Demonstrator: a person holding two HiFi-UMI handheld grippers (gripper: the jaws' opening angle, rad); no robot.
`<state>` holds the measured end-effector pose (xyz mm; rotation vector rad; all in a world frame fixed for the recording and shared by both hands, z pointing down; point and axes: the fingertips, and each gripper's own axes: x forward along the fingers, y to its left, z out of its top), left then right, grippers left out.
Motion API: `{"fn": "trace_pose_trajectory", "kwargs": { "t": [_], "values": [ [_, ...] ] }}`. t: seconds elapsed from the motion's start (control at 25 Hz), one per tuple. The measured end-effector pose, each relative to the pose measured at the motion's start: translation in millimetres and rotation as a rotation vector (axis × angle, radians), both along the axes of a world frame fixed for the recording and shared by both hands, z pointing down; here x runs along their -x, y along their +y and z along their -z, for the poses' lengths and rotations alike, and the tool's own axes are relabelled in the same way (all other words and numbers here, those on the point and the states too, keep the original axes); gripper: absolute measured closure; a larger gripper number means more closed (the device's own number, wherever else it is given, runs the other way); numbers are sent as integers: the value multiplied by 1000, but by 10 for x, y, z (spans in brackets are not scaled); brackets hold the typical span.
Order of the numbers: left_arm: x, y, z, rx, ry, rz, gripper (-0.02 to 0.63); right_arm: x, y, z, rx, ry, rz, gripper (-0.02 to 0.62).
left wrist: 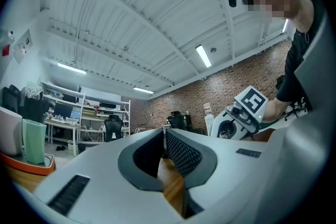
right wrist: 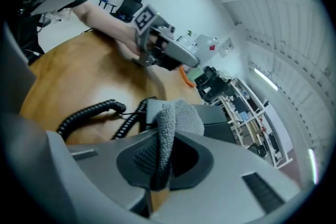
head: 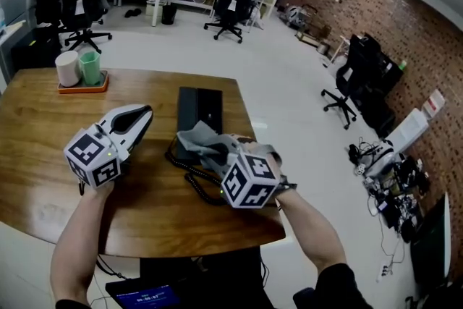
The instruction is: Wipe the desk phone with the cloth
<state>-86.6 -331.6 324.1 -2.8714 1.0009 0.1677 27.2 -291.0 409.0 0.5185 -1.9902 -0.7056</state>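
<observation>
A black desk phone (head: 199, 108) lies in the middle of the wooden table (head: 43, 127), its coiled cord (head: 189, 174) trailing toward me. A grey cloth (head: 206, 142) is draped over the phone's near end. My right gripper (head: 230, 154) is shut on this cloth (right wrist: 176, 120), which is pinched between the jaws just above the phone (right wrist: 223, 128) and the cord (right wrist: 89, 113). My left gripper (head: 147, 112) hovers left of the phone, pointing at it. In the left gripper view its jaws (left wrist: 164, 147) are shut with nothing between them.
An orange tray (head: 83, 88) with a white cup and a green cup (head: 90, 67) stands at the table's back left. Office chairs (head: 233, 0) and shelving stand on the floor beyond. The table's right edge runs close to the phone.
</observation>
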Motion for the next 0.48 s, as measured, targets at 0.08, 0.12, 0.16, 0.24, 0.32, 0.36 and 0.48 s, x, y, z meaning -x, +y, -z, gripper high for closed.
{"fn": "trace_pose_trajectory", "kwargs": {
  "t": [0.08, 0.12, 0.16, 0.24, 0.32, 0.36, 0.48],
  "values": [
    [-14, 4, 2, 4, -1, -5, 603, -30, 210, -96, 60, 58, 54, 571],
    [-15, 2, -3, 6, -2, -7, 603, -56, 251, -103, 88, 70, 69, 571],
    [-11, -5, -13, 6, -2, -6, 603, -81, 227, -63, 101, 61, 70, 571],
    [-3, -17, -27, 6, -2, -5, 603, -120, -41, 185, 62, -25, 14, 571],
    [-2, -16, -27, 10, 2, -5, 603, -179, -511, 555, -43, -176, -111, 571],
    [5, -18, -29, 12, 6, -5, 603, -208, -756, 723, -101, -251, -177, 571],
    [52, -45, -54, 15, 21, 1, 603, -249, -1345, 921, -205, -360, -311, 571]
  ]
}}
